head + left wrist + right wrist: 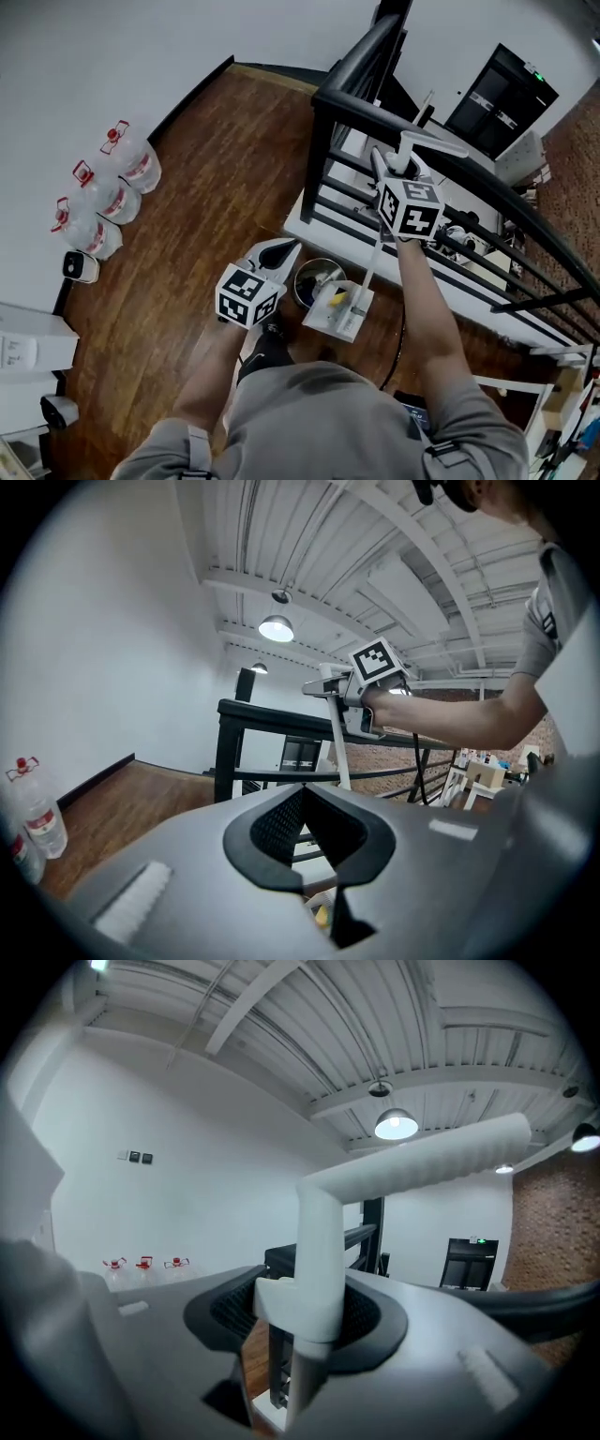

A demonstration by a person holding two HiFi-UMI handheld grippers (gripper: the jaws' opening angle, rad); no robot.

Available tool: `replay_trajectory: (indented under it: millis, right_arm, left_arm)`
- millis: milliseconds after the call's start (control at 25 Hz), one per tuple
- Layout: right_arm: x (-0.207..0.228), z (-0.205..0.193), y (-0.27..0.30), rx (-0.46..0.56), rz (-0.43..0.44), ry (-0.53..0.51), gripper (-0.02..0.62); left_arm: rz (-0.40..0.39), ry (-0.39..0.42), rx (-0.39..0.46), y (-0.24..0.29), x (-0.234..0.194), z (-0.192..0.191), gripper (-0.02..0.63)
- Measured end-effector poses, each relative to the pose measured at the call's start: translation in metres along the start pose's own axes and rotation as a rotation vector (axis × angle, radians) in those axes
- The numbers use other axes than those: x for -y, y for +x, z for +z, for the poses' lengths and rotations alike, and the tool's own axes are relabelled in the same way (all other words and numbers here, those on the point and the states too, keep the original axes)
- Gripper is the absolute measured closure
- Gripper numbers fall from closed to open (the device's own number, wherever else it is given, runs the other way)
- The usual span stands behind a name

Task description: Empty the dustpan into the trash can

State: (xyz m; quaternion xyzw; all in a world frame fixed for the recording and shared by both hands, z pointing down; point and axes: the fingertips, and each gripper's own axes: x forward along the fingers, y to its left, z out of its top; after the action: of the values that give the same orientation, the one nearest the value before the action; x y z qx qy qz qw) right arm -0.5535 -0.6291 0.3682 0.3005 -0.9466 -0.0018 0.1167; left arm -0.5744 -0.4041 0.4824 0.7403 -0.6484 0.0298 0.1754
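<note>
My right gripper (pixel 398 167) (pixel 309 1309) is shut on the white dustpan handle (pixel 429 143) (pixel 412 1162), which is bent at the top. The thin pole (pixel 371 264) runs down to the white dustpan (pixel 339 309), which hangs beside the round trash can (pixel 317 279) on the wooden floor. Something yellow lies in the pan. My left gripper (pixel 277 253) (pixel 300 855) hovers just left of the can with its jaws together and nothing between them. In the left gripper view the right gripper (pixel 354 694) and the pole (pixel 339 759) show ahead.
A black metal railing (pixel 356 103) (pixel 281 714) stands right behind the can and dustpan. Three water bottles (pixel 103 197) line the white wall at the left, with small white devices (pixel 80 267) near them. A black cable (pixel 401 328) hangs by my right arm.
</note>
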Motion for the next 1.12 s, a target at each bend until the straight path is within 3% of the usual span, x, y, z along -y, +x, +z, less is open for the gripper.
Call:
replay_trajectory:
  millis: [440,840,1120]
  right_arm:
    - [-0.039,-0.009,0.108,-0.091,0.022,-0.054,0.41]
    - [-0.065,-0.025,0.174,-0.172,0.045,-0.078,0.411]
    - [-0.065,-0.03,0.19,-0.199,0.038,-0.085,0.41]
  left_arm:
    - [-0.075,-0.063,-0.052,0.006,-0.066,-0.01,0.601]
    - [-0.046,-0.097,-0.05,-0.002,-0.118,-0.005,0.601]
    - [-0.031,-0.107,-0.052,-0.007,-0.13,-0.005,0.601]
